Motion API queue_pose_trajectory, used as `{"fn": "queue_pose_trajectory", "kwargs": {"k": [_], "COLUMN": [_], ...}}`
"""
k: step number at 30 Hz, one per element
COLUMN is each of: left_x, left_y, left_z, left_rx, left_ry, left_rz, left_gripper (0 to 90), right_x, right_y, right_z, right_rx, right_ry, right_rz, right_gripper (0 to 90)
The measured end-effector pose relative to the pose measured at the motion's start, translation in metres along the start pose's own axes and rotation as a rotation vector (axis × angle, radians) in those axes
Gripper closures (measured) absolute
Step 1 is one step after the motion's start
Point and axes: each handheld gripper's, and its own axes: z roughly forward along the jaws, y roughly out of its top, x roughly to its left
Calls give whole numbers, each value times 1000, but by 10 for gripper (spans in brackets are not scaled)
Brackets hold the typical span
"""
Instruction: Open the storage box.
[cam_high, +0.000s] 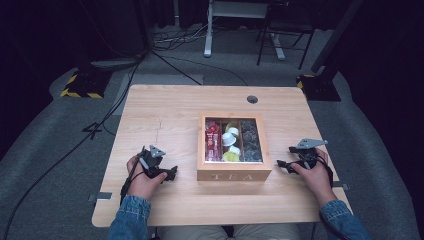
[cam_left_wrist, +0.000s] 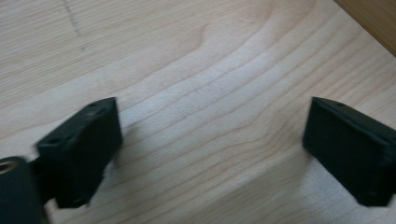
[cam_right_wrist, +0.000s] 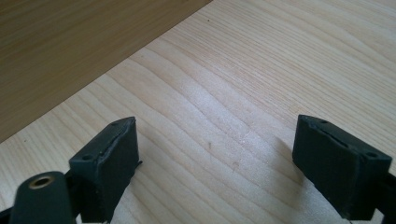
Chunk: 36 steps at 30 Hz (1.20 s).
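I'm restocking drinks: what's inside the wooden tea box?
The tea box has three compartments: red packets left, white and yellow pods middle, dark grey sachets right. What lies beneath those top layers is covered.

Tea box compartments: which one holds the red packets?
The left compartment of the tea box, on the left gripper's side. The middle compartment holds white and yellow pieces, the right compartment dark ones.

We see a matt, pale-grained wooden table (cam_high: 165, 107), a smooth wooden tea box (cam_high: 234, 175), and matt black plastic-looking claws.
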Motion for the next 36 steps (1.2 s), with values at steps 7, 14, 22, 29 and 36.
{"fn": "queue_pose_trajectory", "kwargs": {"k": [7,14,22,29,36], "left_x": [-5,-13,-31,-55,-69], "left_y": [5,15,34,48,52], "left_z": [-7,-22,-38,-49,-54], "left_rx": [18,-17,-49,-102,-104], "left_ry": [-9,-44,-68,-151,-188], "left_rz": [-2,15,48,85,148], "left_gripper": [197,203,225,232,263], "right_x": [0,0,0,1,1], "right_y": [0,0,0,-1,-1], "right_z": [0,0,0,-1,-1], "right_rx": [0,0,-1,-1,-1], "right_ry": [-2,-2,-4,-8,-11], "right_rz": [-1,0,1,5,6], "right_gripper": [145,146,146,148,148]}}
